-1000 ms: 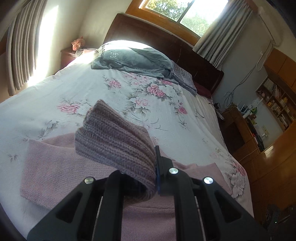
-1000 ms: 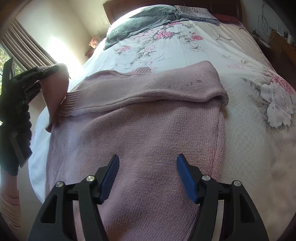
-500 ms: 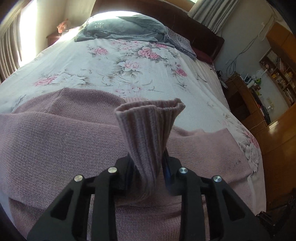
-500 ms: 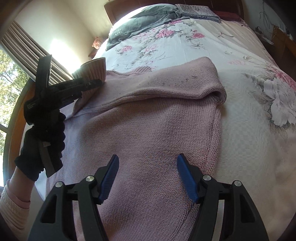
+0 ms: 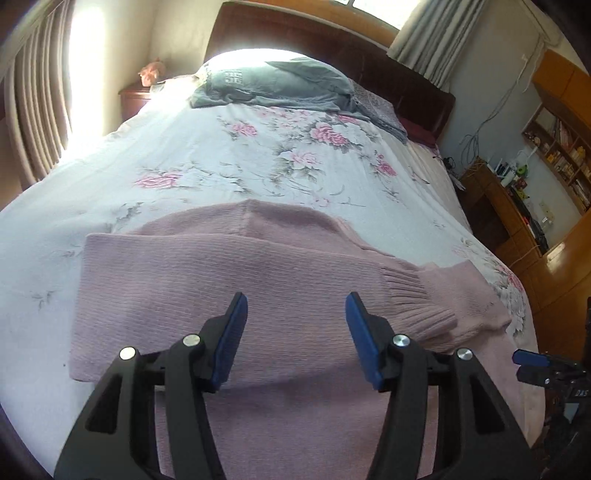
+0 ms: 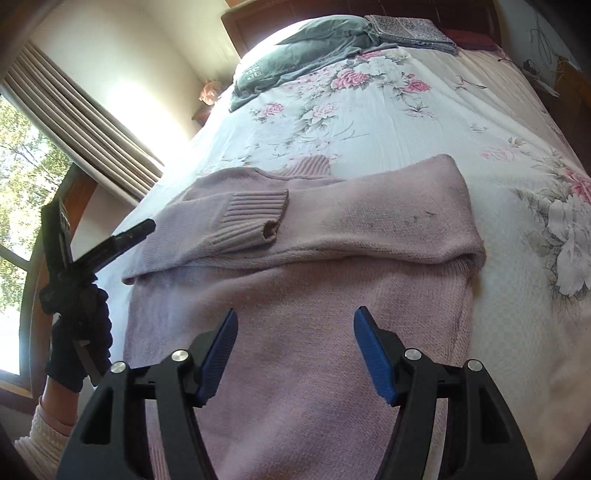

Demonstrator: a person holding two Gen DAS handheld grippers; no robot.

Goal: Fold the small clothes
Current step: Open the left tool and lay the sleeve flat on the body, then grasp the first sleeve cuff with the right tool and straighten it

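A pink knitted sweater (image 6: 295, 314) lies flat on the floral bedspread (image 6: 388, 122). Both sleeves are folded across its chest. The ribbed cuff (image 6: 255, 218) of the left sleeve rests on top of the other sleeve; it also shows at the right in the left wrist view as the cuff (image 5: 417, 302). My left gripper (image 5: 295, 336) hovers open over the sweater (image 5: 229, 295), holding nothing. It appears from the side as the left gripper (image 6: 122, 240), held by a gloved hand (image 6: 77, 343). My right gripper (image 6: 295, 350) is open above the sweater's lower body.
Grey folded bedding (image 5: 273, 85) and a patterned pillow (image 6: 410, 31) lie at the head of the bed by the dark headboard (image 5: 388, 62). A nightstand (image 5: 135, 101) stands at the left, wooden shelves (image 5: 554, 147) at the right. Curtains (image 6: 85, 125) hang close on the left.
My left gripper carried the sleeve cuff across the sweater, laid it down and opened. It has drawn back to the left side. The right gripper stayed open and still.
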